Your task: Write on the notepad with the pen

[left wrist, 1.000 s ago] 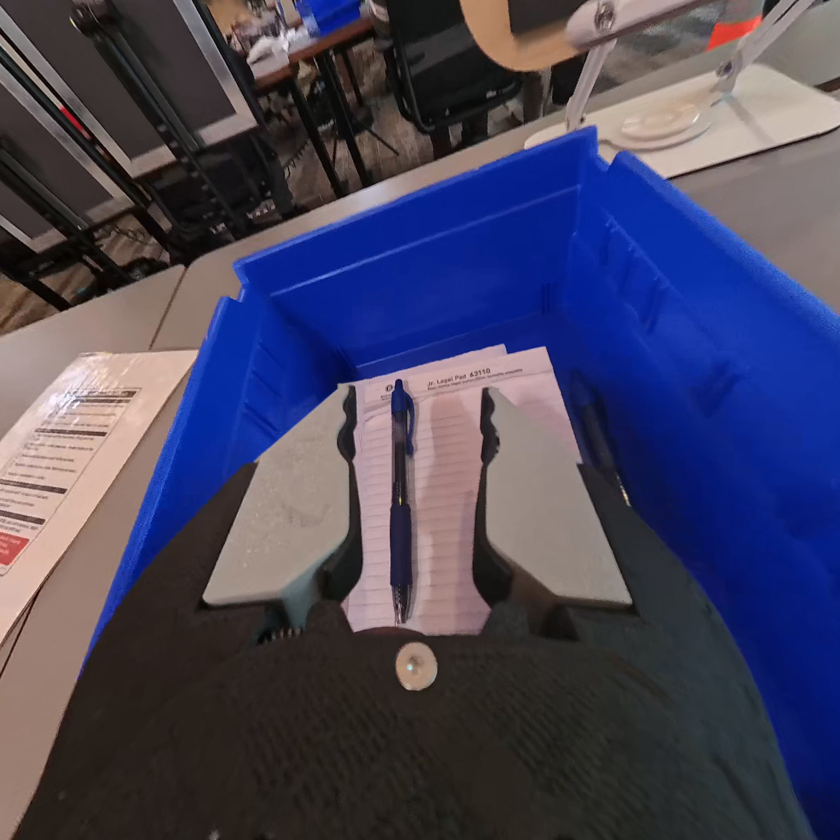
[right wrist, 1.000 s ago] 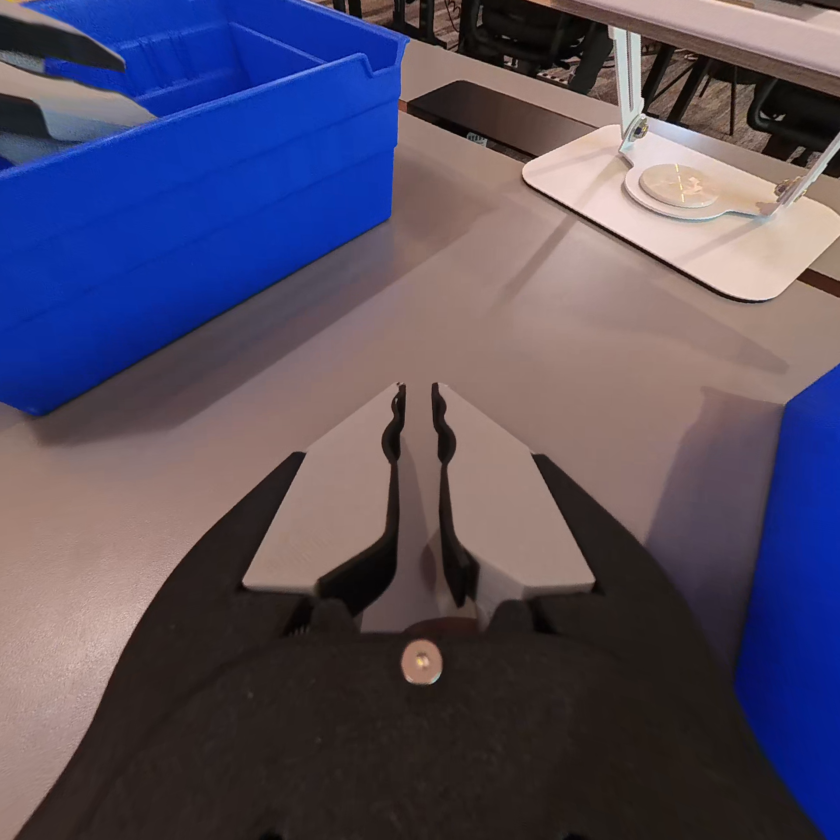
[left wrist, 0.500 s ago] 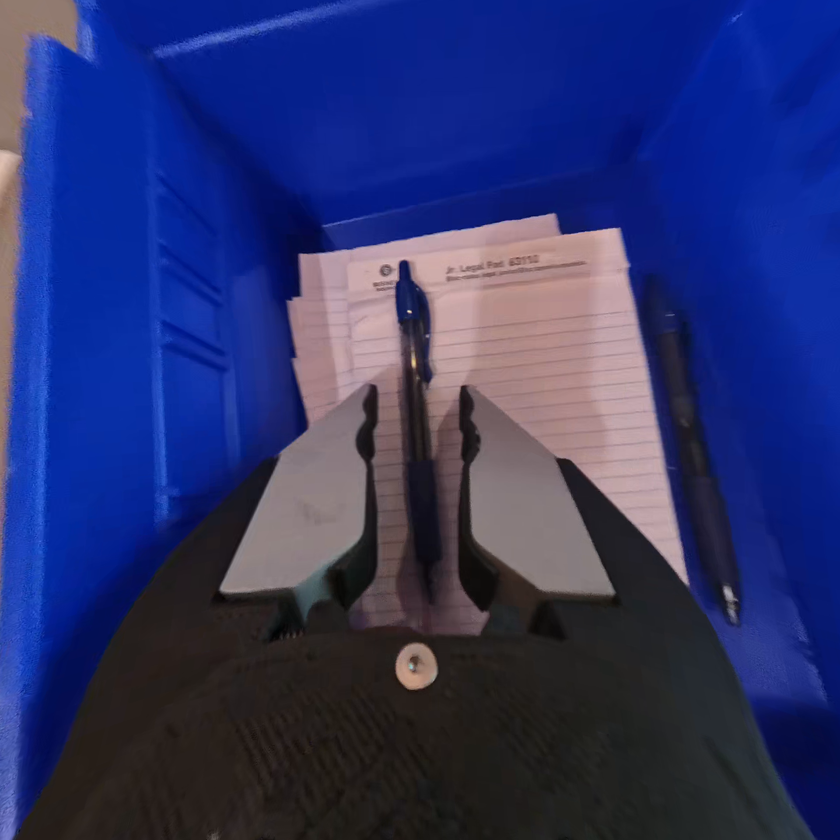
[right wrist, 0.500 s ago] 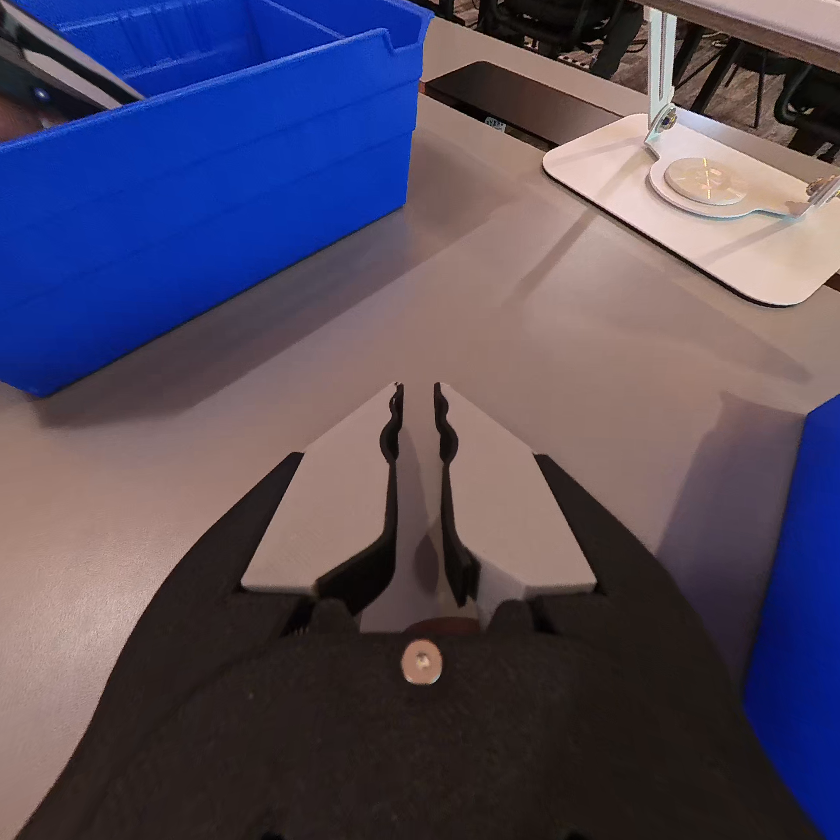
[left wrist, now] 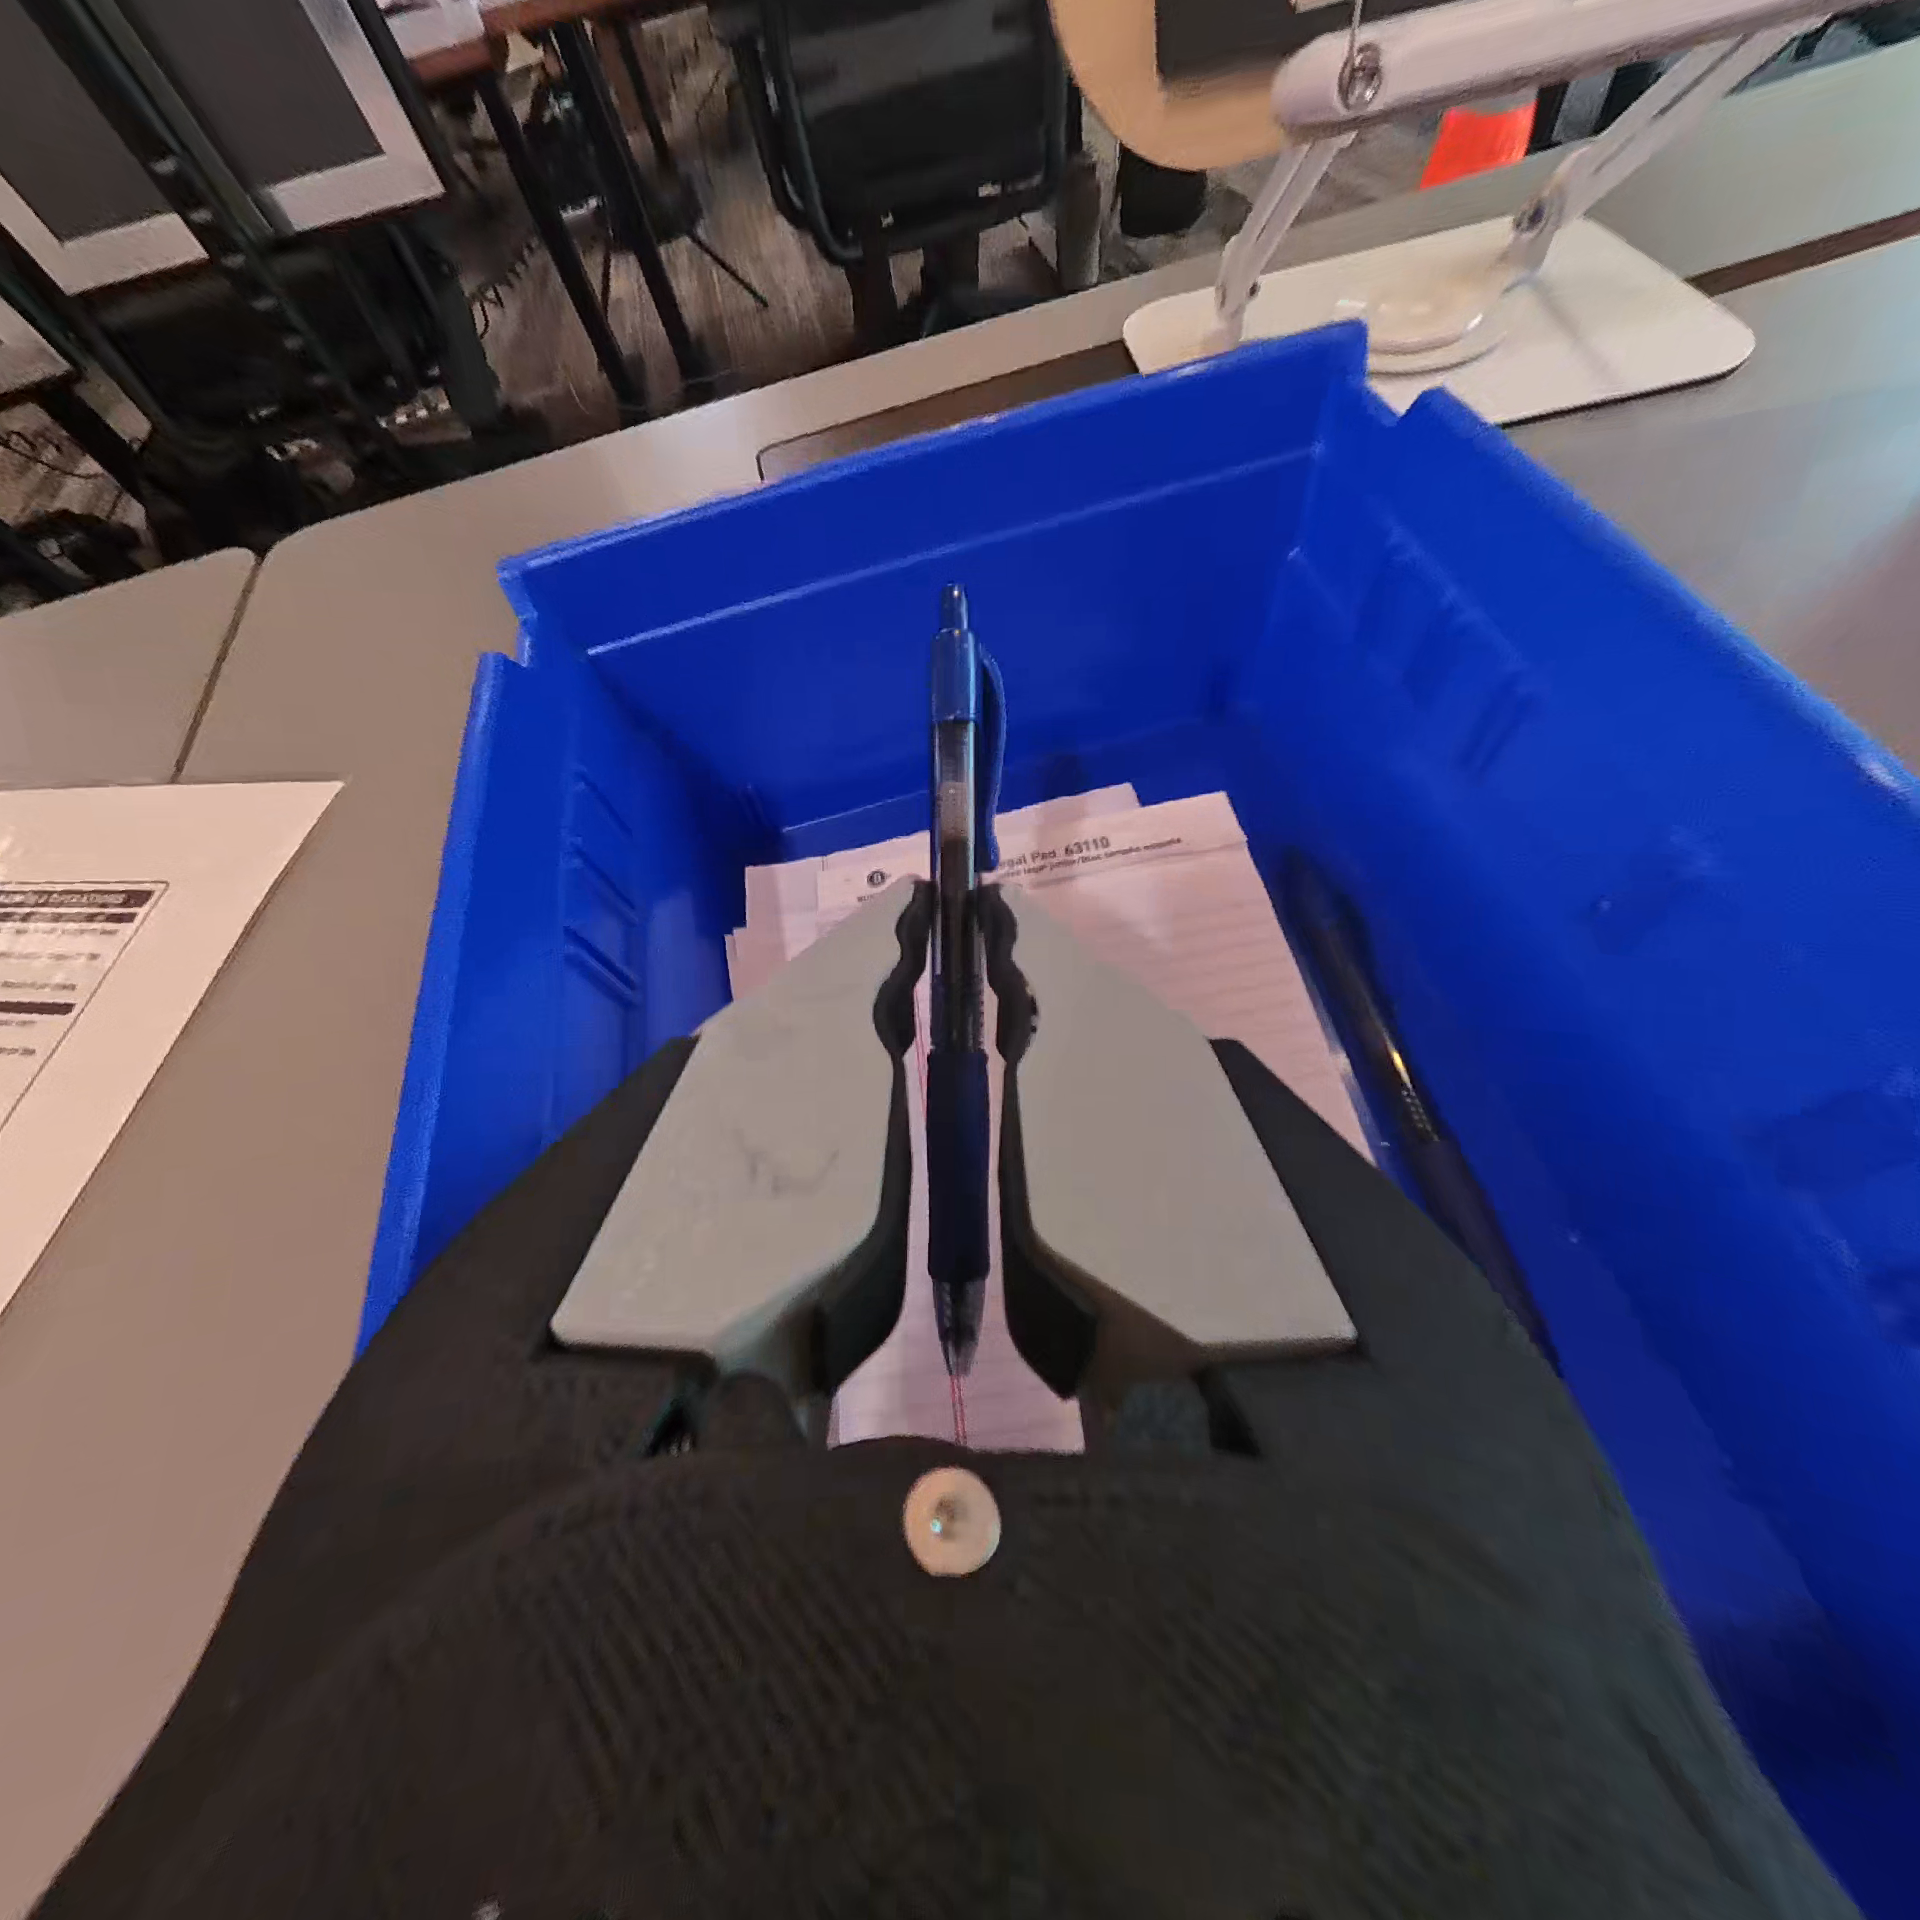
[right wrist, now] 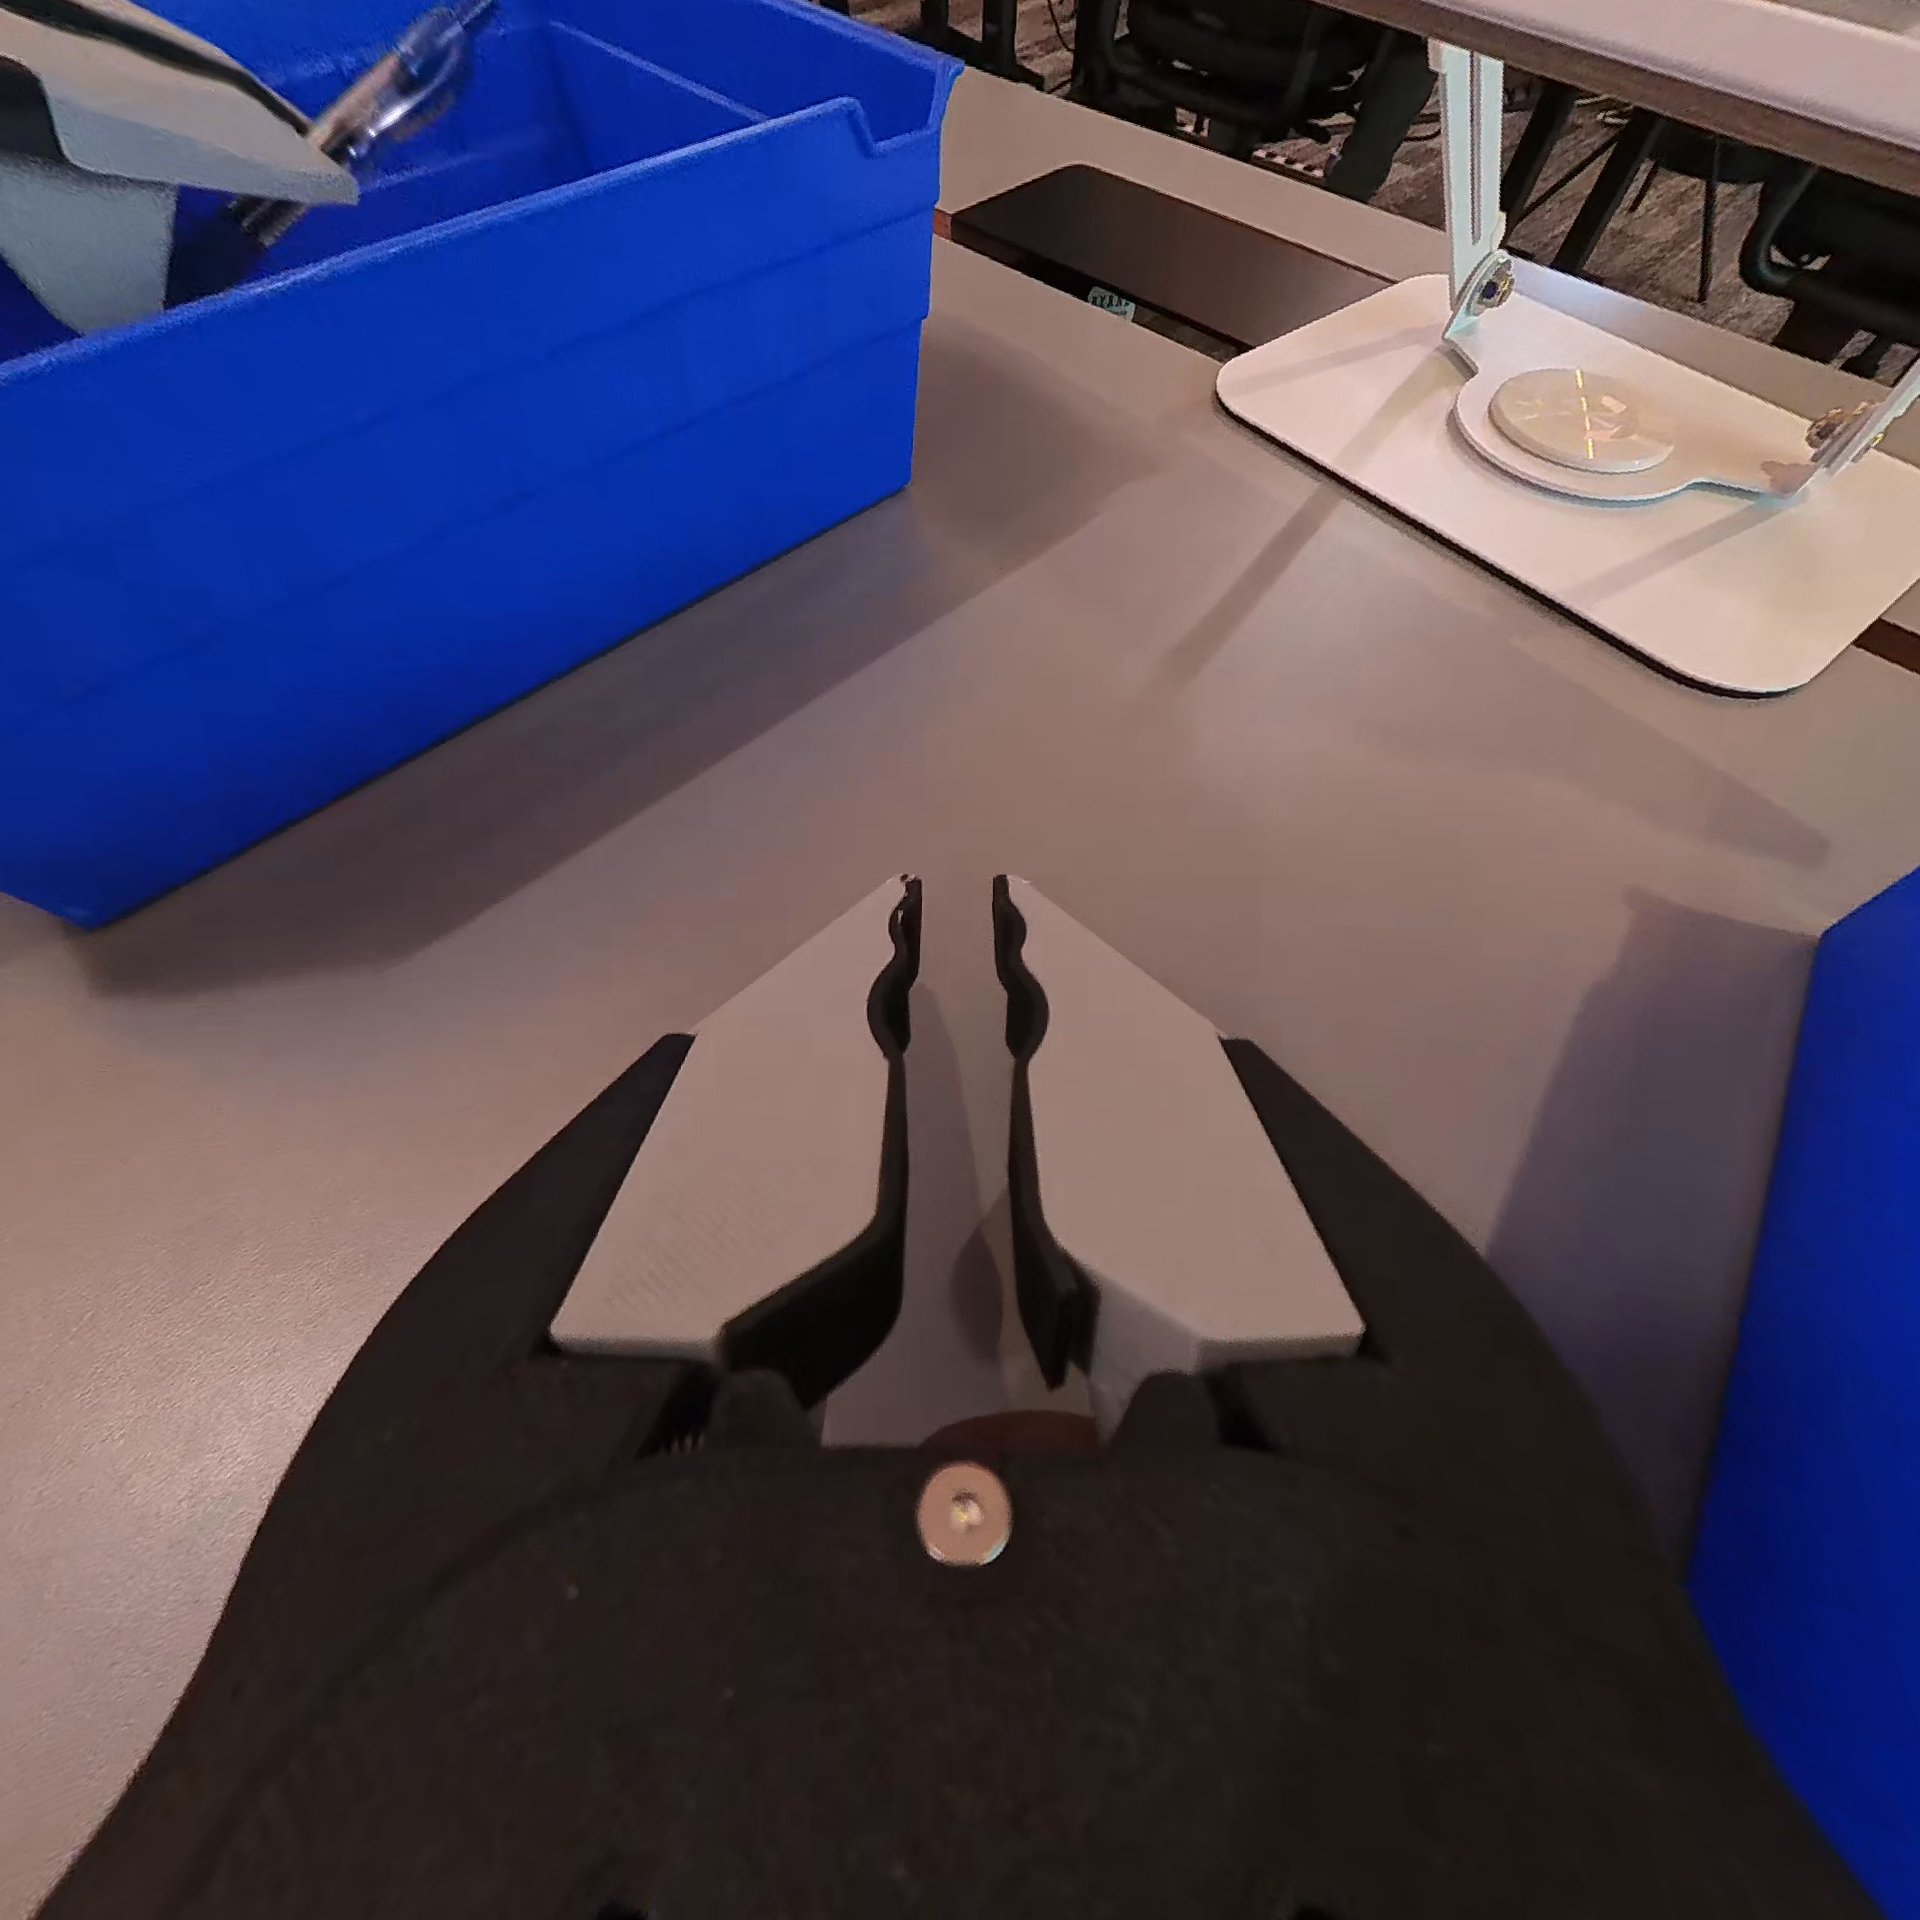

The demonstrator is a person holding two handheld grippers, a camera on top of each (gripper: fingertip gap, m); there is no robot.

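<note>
Blue bin (left wrist: 1558,831), printed sheet (left wrist: 125,935), white stand base (right wrist: 1558,488) on table (right wrist: 1039,727).

Printed writing is borne by the header strip of the white notepad (left wrist: 1122,852) in the blue bin (left wrist: 935,499), just above the centre of the left wrist view, toward 12 o'clock. A small round emblem is set at its left end, and the middle of the line is covered by the pen (left wrist: 954,790). A white printed sheet (left wrist: 156,935) with black heading bars is seen at 9 o'clock on the grey table (left wrist: 312,623). In the right wrist view, a small label (right wrist: 1110,302) is stuck on a dark strip (right wrist: 1143,239) at 12 o'clock; its print is too small to be made out.
</note>
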